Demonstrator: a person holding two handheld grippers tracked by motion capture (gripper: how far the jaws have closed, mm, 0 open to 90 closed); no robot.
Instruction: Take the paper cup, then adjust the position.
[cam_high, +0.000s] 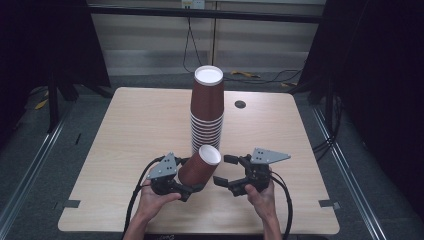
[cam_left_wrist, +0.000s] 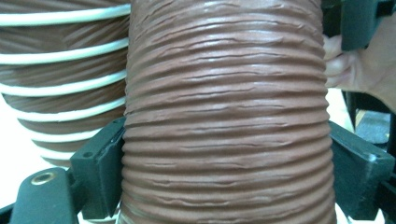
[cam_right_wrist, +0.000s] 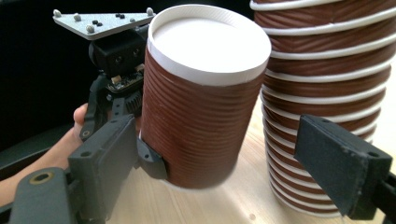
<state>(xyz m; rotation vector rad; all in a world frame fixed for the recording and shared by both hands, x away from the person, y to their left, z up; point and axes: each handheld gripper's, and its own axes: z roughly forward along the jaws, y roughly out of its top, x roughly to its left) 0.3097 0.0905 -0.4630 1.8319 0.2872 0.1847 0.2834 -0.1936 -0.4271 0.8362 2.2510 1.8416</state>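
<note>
A single brown ribbed paper cup (cam_high: 200, 167) is off the table, tilted with its white bottom up and to the right. My left gripper (cam_high: 191, 176) is shut on its wall; in the left gripper view both pads (cam_left_wrist: 100, 172) press the cup (cam_left_wrist: 224, 116) from either side. Just right of the cup, my right gripper (cam_high: 223, 170) stands open, nothing touching its fingers. In the right gripper view the cup (cam_right_wrist: 201, 102) hangs ahead of the wide-apart jaws of the right gripper (cam_right_wrist: 226, 158). A tall stack of upside-down cups (cam_high: 206, 115) stands right behind.
The wooden table (cam_high: 125, 150) has a small round hole (cam_high: 240, 104) right of the stack. Bare tabletop lies to the left and right of the hands. Cables run over the floor beyond the far edge, and dark curtains flank the table.
</note>
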